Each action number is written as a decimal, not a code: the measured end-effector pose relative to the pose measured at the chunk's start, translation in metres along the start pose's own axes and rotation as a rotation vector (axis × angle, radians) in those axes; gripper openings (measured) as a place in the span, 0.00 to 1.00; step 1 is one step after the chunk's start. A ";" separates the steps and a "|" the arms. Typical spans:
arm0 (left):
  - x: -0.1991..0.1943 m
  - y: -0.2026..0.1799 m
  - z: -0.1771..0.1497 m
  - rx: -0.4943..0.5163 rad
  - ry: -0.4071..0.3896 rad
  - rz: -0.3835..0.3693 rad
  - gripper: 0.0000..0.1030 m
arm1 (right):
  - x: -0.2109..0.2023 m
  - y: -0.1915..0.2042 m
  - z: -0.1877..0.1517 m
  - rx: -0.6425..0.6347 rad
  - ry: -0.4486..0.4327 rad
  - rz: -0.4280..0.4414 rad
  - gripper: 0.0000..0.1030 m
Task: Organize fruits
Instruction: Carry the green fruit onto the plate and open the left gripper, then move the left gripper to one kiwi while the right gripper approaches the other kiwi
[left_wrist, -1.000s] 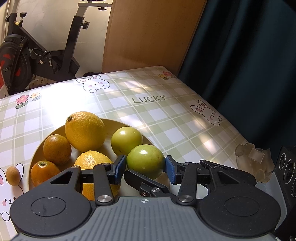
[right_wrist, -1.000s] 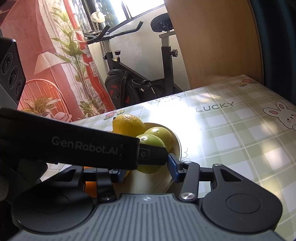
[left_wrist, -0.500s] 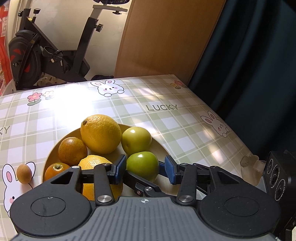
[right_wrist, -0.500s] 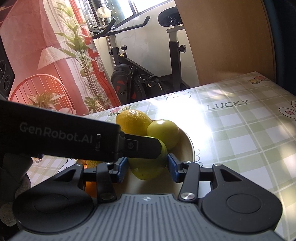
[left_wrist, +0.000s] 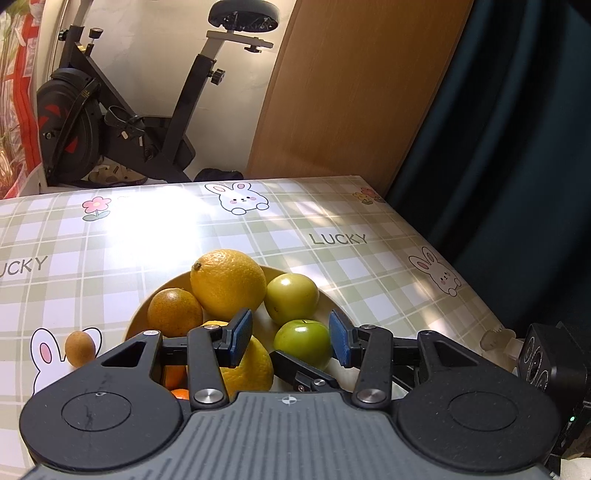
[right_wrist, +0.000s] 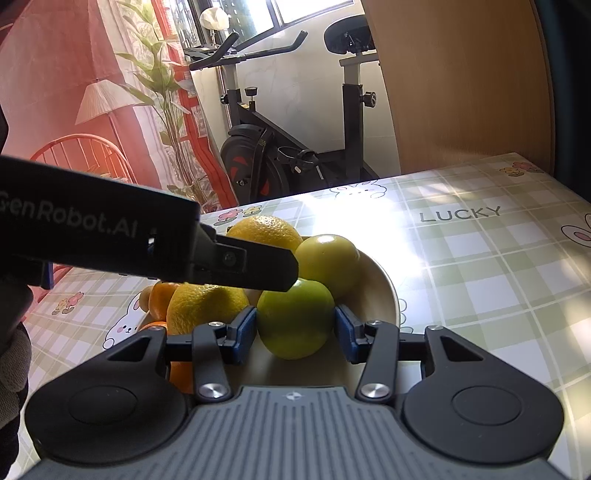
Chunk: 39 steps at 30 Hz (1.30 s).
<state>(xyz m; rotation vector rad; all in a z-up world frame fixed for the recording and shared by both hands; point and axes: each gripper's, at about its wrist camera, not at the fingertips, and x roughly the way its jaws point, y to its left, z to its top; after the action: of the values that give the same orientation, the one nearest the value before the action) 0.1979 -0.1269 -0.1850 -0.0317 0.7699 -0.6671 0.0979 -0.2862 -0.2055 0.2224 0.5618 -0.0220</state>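
Pinching the green fruit (right_wrist: 295, 314) with the right gripper (right_wrist: 294, 336), with the jaws narrowed to the fruit's width and a blue pad pressing on either flank. Holding that fruit at the near right part of the bowl (right_wrist: 382, 301), low inside its rim; not possible to tell whether it is touching the bowl's floor.

Hovering over the same fruit with the left gripper (left_wrist: 289, 341), with the jaws spread wider than the fruit and neither blue pad touching it. Reaching in above the bowl from its left, in the right wrist view, with one dark finger (right_wrist: 258, 266) crossing just over the top of the green fruit.

Sitting in the bowl beside the pinched fruit:
- a yellow-green fruit (left_wrist: 291, 298) just behind it, at the bowl's far right
- a large yellow citrus (left_wrist: 228, 284) at the far middle
- an orange (left_wrist: 174, 313) at the far left
- a second yellow citrus (left_wrist: 255, 365) near the front, partly hidden behind the left gripper's frame
- further orange fruit, only partly showing, at the bowl's near left edge

Lying on the checked surface (left_wrist: 147, 236) just left of the bowl, outside it: a small brown fruit (left_wrist: 80, 348).
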 end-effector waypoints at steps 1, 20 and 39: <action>-0.003 0.004 0.001 -0.012 -0.008 0.004 0.46 | -0.001 -0.002 -0.001 0.007 -0.005 0.005 0.48; -0.072 0.094 -0.012 -0.241 -0.099 0.162 0.46 | -0.014 -0.004 -0.003 0.024 -0.065 -0.036 0.66; -0.108 0.143 -0.039 -0.346 -0.137 0.223 0.46 | -0.030 0.079 0.013 -0.180 -0.035 0.043 0.43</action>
<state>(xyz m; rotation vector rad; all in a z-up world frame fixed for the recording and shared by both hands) 0.1940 0.0563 -0.1830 -0.3000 0.7363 -0.3110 0.0859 -0.2131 -0.1629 0.0589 0.5205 0.0662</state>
